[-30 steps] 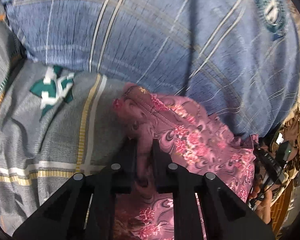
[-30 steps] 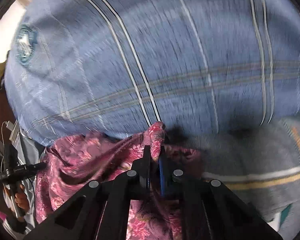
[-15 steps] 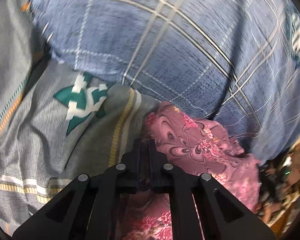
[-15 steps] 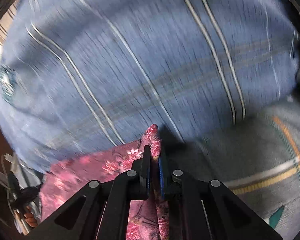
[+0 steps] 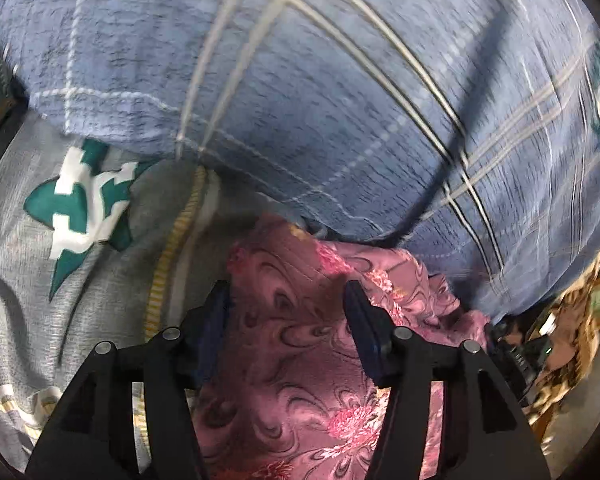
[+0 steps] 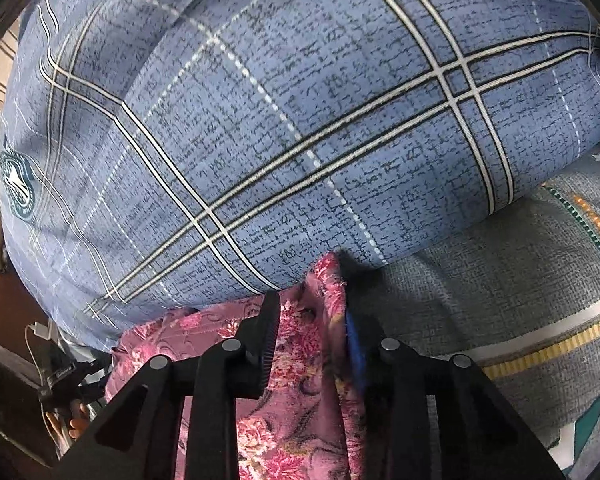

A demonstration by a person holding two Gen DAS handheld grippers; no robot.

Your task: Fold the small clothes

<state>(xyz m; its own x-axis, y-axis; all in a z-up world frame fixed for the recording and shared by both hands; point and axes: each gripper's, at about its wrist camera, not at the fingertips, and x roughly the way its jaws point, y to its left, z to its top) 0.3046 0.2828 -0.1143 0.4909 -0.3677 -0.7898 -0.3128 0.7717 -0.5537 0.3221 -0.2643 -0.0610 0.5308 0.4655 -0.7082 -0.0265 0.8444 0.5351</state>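
While both pairs of jaws are spreading, we see the pink floral garment (image 5: 300, 344) lying on the grey bedsheet (image 5: 100, 288), its far edge tucked right up against the big blue checked pillow (image 6: 300, 120). Our left gripper (image 5: 286, 300) is released, jaws opening, the cloth slack between its fingers with neither pad pressing. Over at the pillow's other end, our right gripper (image 6: 310, 320) is letting go too, jaws opening; a raised corner of the garment stands between its fingers, brushing the blue pad, no squeeze visible. Beside the pillow, on the bedsheet, sits a green and white motif (image 5: 84, 216). Yellow striping (image 6: 552, 348) crosses the sheet just below the pillow's edge.
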